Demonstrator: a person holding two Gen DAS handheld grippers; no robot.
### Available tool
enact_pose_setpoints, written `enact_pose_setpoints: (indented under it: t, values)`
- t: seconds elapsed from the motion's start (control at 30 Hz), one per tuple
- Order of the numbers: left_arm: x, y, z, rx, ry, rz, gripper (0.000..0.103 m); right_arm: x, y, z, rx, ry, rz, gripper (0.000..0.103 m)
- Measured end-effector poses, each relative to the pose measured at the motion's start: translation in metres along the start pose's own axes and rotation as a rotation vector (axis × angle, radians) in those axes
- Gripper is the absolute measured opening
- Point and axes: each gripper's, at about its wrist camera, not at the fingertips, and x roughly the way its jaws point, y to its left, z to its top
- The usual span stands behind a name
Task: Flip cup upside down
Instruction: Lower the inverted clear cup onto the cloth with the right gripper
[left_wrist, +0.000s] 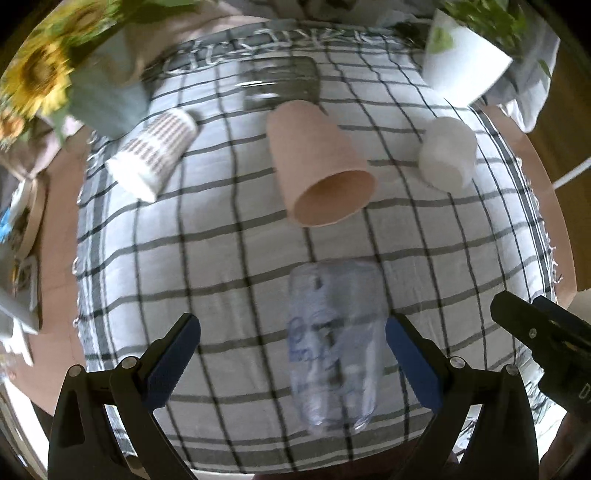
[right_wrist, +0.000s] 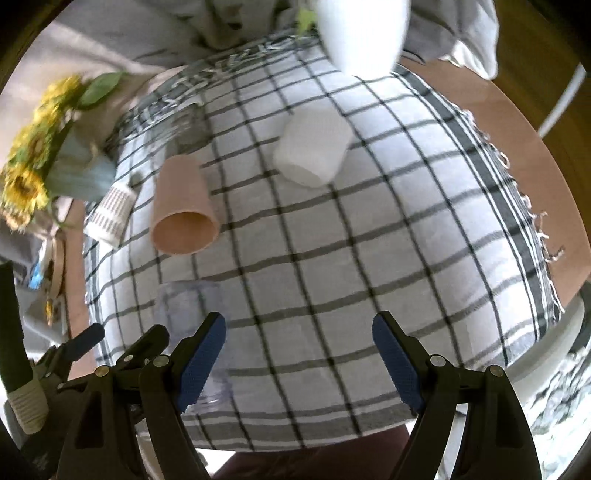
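Note:
A clear plastic cup with blue print stands on the checked cloth, between the fingers of my left gripper. The left gripper is open; its right pad is close beside the cup and its left pad is well apart from it. In the right wrist view the same cup is at lower left, partly hidden by my right gripper's left finger. My right gripper is open and empty over the cloth. The motion blur hides which way up the cup stands.
A tan paper cup, a patterned white cup and a white ribbed cup stand on the cloth. A clear glass stands behind. A sunflower vase is far left, a white pot far right.

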Motion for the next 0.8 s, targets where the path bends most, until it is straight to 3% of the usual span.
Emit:
enact_pose_setpoints:
  t: [0.3,0.47,0.63,0.8]
  values:
    - [0.029,-0.016,0.013,0.013,0.075,-0.043,0.100,0.014,-0.028,0.005,0.079,0.039,-0.015,0.082]
    - [0.043,-0.020,0.016,0.005,0.111,-0.044,0.093,0.023,-0.031,0.006,0.077,0.058,-0.023,0.082]
    - [0.054,-0.021,0.020,-0.012,0.141,-0.057,0.075,0.031,-0.034,0.006,0.087,0.081,-0.024,0.082]
    - [0.057,-0.025,0.023,-0.006,0.132,-0.067,0.071,0.032,-0.032,0.006,0.085,0.084,-0.025,0.082]
